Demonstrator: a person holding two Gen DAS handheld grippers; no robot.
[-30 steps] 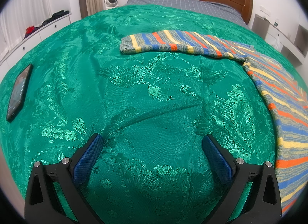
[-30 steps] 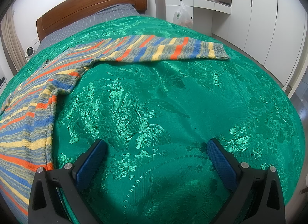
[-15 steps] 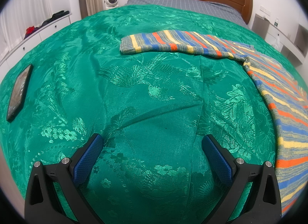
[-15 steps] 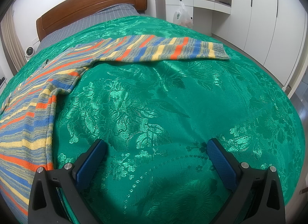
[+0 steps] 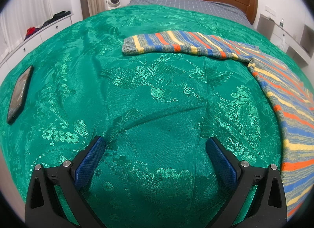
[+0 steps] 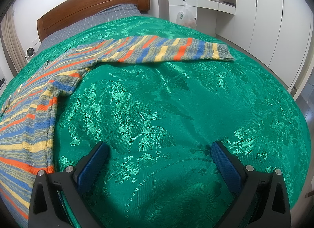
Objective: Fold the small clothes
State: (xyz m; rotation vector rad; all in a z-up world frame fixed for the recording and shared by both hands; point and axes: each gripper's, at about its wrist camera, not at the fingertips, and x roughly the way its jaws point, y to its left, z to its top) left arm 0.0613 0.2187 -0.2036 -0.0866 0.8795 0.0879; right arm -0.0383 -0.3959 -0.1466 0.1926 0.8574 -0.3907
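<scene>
Both hand-held grippers, left (image 5: 155,149) and right (image 6: 160,154), are held wide open and empty; bedspread (image 5: 157,94) could be pinched with the striped sweater (image 6: 29,122).

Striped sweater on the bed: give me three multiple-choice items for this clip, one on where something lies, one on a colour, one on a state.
1. Where does the phone lie in the left wrist view?
A. on the sweater
B. on the bedspread, far left
C. on the headboard

2. What colour is the bedspread?
A. green
B. white
C. red

3. How is the sweater's sleeve?
A. folded across the body
B. stretched straight out
C. rolled up

Answers:
1 B, the phone rests on bare cover, apart from the striped sweater.
2 A, the bedspread is shiny green brocade.
3 B, the sleeve lies flat out to its cuff, and both grippers' fingers stand apart, holding nothing.
</scene>
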